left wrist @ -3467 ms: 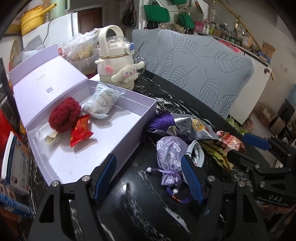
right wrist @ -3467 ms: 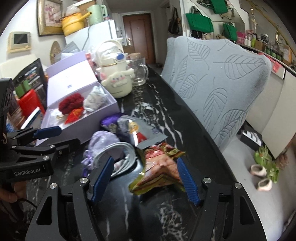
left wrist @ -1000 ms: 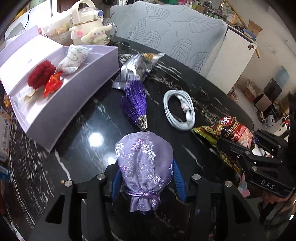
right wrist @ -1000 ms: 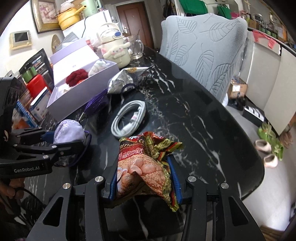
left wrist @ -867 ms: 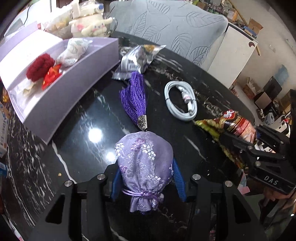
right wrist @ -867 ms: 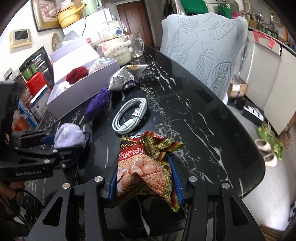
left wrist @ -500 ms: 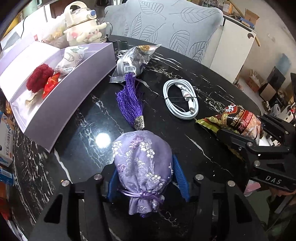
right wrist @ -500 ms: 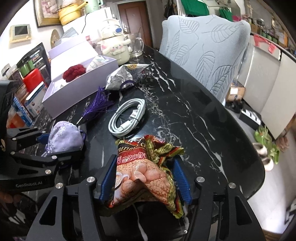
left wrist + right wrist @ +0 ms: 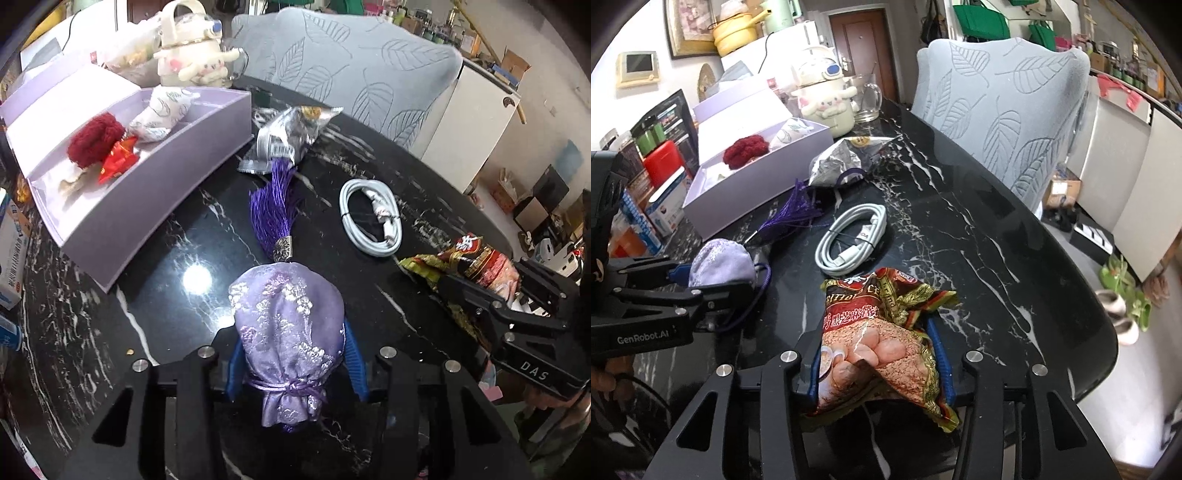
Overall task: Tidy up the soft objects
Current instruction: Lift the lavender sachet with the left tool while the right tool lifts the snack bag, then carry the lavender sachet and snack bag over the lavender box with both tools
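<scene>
A lavender brocade pouch sits between the blue pads of my left gripper. The jaws are closing and the pads press its sides. Its purple tassel trails over the black marble table. My right gripper is closing on a red and gold snack bag, which is pinched between its pads. In the right wrist view the left gripper holds the pouch at the left. The open lavender box holds a red knitted ball, a white patterned pouch and a red packet.
A coiled white cable and a silver foil bag lie mid-table. A cream cartoon kettle and a glass mug stand at the back. A grey leaf-patterned chair is beyond the far edge. Boxes crowd the left.
Since the earliest frames, both grippers have closed on the pouch and the snack bag and pulled them back. Half a second ago both jaws stood slightly wider; now they are tighter.
</scene>
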`<state>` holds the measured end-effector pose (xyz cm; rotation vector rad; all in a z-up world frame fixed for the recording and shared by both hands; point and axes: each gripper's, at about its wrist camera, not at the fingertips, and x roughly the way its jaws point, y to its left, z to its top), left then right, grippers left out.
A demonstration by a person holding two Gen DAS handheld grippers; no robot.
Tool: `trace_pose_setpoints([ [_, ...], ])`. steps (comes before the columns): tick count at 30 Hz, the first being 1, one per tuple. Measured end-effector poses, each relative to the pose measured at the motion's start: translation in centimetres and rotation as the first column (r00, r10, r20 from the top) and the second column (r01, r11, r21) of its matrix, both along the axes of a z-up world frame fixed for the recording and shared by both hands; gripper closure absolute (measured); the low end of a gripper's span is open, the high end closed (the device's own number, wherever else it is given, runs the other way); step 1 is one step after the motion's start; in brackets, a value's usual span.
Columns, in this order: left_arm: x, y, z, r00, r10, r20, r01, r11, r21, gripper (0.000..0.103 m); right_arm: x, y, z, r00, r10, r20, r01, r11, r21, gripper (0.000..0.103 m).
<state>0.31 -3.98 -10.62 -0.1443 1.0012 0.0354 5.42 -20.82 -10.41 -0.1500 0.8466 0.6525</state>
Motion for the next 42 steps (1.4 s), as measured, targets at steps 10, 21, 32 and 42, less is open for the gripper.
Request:
trace_pose_setpoints([
  [10, -2.1, 0.8, 2.1, 0.997, 0.039, 0.069, -0.038, 0.999, -0.013, 0.059, -1.4, 1.2, 1.7, 0.998, 0.068, 0.013, -0.069, 0.996, 0.048, 0.058],
  [21, -5.0, 2.9, 4.6, 0.981, 0.132, 0.141, -0.133, 0.991, -0.004, 0.059, -2.8, 4.5, 2.9, 0.983, 0.185, 0.012, -0.186, 0.978, 0.095, 0.058],
  [32, -6.5, 6.1, 7.3, 0.955, 0.215, 0.204, -0.219, 0.976, -0.002, 0.059, -3.3, 8.1, 5.2, 0.961, 0.275, 0.030, -0.277, 0.948, 0.157, 0.057],
  [42, -6.5, 8.7, 10.9, 0.923, 0.258, 0.285, -0.274, 0.961, 0.018, 0.059, -1.5, 10.7, 7.6, 0.945, 0.320, 0.061, -0.326, 0.927, 0.183, 0.057],
])
